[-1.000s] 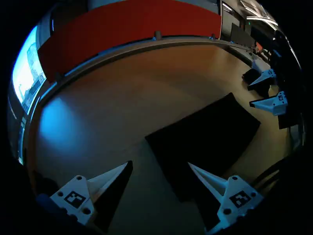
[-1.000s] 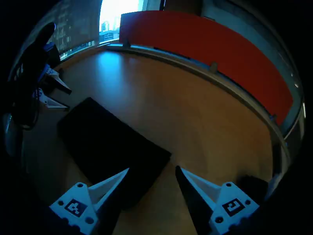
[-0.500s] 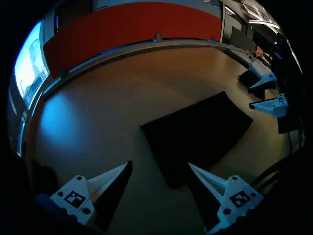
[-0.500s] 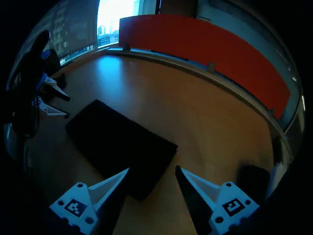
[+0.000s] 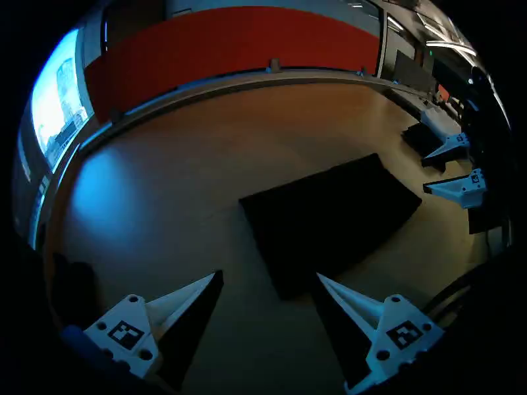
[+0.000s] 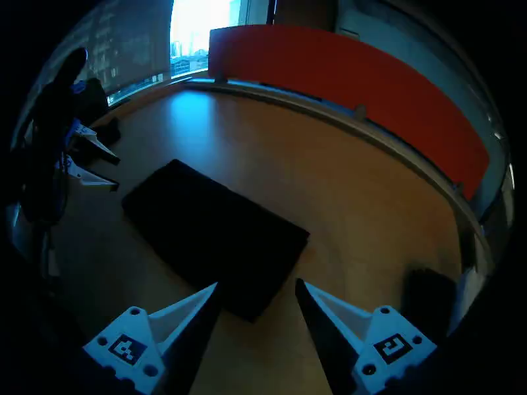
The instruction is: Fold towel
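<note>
There is one dark, almost black cloth towel (image 5: 329, 214), two white plastic two-finger grippers, one brown wooden table (image 5: 197, 171) and one long red partition panel (image 5: 230, 46) along the table's far edge.

The towel lies flat on the table as a neat rectangle with straight edges and square corners. It is too dark to tell its layers or texture. It sits roughly mid-table, between the two grippers, which face it from opposite ends.

In the left gripper view the left gripper (image 5: 269, 276) has its fingers spread wide with nothing between them. The towel's near corner lies just ahead of the right-hand fingertip. Past the towel's far end the right gripper (image 5: 425, 175) shows with its fingers also parted, clear of the cloth, and a dark figure behind it.

In the right gripper view the right gripper (image 6: 256, 283) is released and empty, the towel's near corner just ahead of the gap between its fingers.

A bright window (image 6: 197, 26) glows beyond the panel and throws a blue sheen on the wood. A dim dark shape (image 6: 428, 289) sits near the table's edge, too dark to tell what it is.
</note>
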`<state>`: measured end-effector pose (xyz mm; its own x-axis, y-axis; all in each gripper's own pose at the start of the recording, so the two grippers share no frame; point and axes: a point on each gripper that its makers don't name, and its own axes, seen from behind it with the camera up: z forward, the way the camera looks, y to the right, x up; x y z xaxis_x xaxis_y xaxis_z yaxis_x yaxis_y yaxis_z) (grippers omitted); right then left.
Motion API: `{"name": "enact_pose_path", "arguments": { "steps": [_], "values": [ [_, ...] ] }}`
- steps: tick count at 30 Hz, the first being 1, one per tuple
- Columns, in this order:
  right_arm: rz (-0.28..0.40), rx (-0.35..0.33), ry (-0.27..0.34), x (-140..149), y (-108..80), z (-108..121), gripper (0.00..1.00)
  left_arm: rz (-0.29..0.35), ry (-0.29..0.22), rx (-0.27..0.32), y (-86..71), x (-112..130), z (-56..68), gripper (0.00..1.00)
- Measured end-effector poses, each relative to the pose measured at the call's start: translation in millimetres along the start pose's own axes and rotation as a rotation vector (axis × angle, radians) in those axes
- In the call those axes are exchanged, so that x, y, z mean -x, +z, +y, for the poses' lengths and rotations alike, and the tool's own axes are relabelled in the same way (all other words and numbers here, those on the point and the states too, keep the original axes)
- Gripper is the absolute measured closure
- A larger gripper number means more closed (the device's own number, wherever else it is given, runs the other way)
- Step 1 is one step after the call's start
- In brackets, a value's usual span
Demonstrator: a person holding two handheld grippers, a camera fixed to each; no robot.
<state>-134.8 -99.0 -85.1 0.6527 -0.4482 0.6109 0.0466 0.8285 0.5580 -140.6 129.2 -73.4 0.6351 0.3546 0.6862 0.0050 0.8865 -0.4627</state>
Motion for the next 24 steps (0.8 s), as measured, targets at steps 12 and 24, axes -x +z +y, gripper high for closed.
{"name": "enact_pose_path", "arguments": {
  "steps": [12,24],
  "values": [
    [-0.012,-0.06,-0.052,3,9.1,-10,0.19,0.014,-0.089,-0.054,-27.2,22,-9.5,0.06],
    [-0.048,-0.119,-0.114,10,19.3,-9,0.19,0.032,-0.182,-0.12,-57.5,48,-25.7,0.06]
  ]
}}
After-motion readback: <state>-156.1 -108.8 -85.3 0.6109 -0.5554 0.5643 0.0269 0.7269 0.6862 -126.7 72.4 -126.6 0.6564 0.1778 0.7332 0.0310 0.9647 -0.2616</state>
